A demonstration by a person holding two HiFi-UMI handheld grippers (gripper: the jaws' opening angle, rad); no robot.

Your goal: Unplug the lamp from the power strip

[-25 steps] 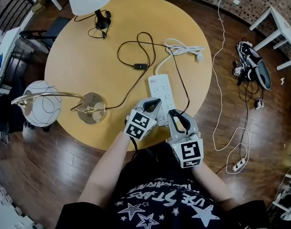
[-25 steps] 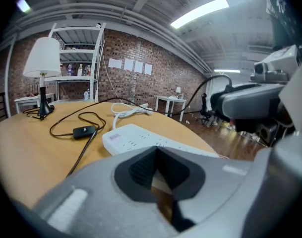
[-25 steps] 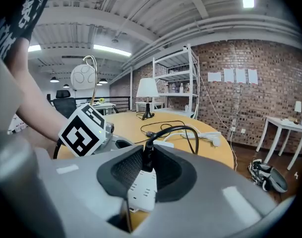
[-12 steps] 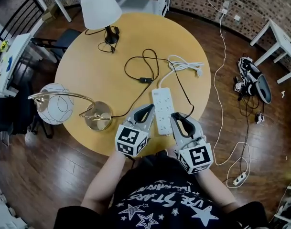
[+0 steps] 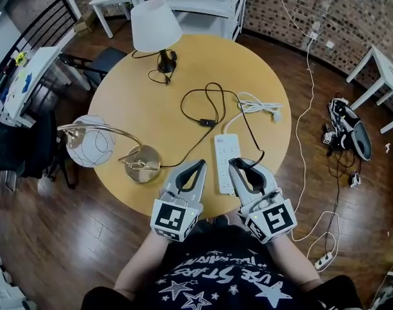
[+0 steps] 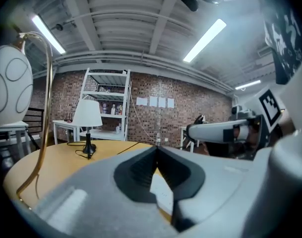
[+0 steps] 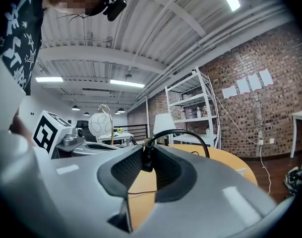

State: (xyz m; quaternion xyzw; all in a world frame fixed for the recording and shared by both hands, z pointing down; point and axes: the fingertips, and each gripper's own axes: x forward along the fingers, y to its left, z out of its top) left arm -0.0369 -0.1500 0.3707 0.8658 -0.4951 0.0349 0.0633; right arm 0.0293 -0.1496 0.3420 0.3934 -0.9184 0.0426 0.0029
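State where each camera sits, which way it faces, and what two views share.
Head view: on the person's head, looking steeply down at the table, power strip, forearms, left gripper and right gripper.
Left gripper view: on the left gripper, facing along its shut jaws toward the white-shade lamp; right gripper at right.
Right gripper view: on the right gripper, facing along jaws shut on the black plug toward the globe lamp.
Shared: both gripper views show the white-shade lamp.

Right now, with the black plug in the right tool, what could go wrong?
The right tool pinches the plug only at its tips, so it may slip. The cord leads toward the gold lamp near the table edge; a hard pull might tip it.
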